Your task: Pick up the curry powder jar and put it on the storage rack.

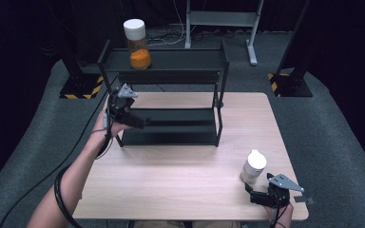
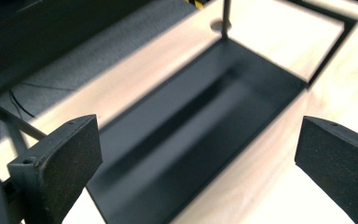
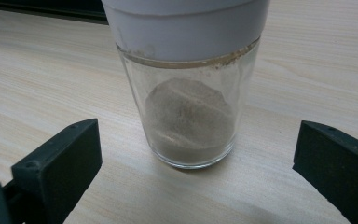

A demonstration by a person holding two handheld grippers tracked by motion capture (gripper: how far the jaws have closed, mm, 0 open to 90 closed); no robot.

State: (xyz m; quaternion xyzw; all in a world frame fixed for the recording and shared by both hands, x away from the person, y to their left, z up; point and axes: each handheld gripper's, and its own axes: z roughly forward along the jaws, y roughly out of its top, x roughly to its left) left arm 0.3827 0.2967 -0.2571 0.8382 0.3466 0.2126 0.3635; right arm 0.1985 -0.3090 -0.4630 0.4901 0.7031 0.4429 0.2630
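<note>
A black two-tier rack (image 1: 171, 133) stands at the back of the wooden table (image 1: 171, 175). On the left of its top shelf (image 1: 185, 60) stands a jar of orange powder (image 1: 138, 45) with a white lid. My left gripper (image 1: 140, 122) hovers at the left end of the lower shelf (image 2: 200, 112), jaws open and empty (image 2: 200, 140). At the front right, a glass jar of beige powder (image 1: 254, 166) with a white lid stands upright on the table. My right gripper (image 1: 251, 194) rests just behind it, open (image 3: 198, 149), with the jar (image 3: 191, 116) ahead of the jaws and untouched.
Metal stand legs (image 1: 252, 47) and two black bases with yellow-black stripes (image 1: 81, 88) sit on the grey floor beyond the table. A black cable (image 1: 62, 194) loops from the left forearm past the table's left edge.
</note>
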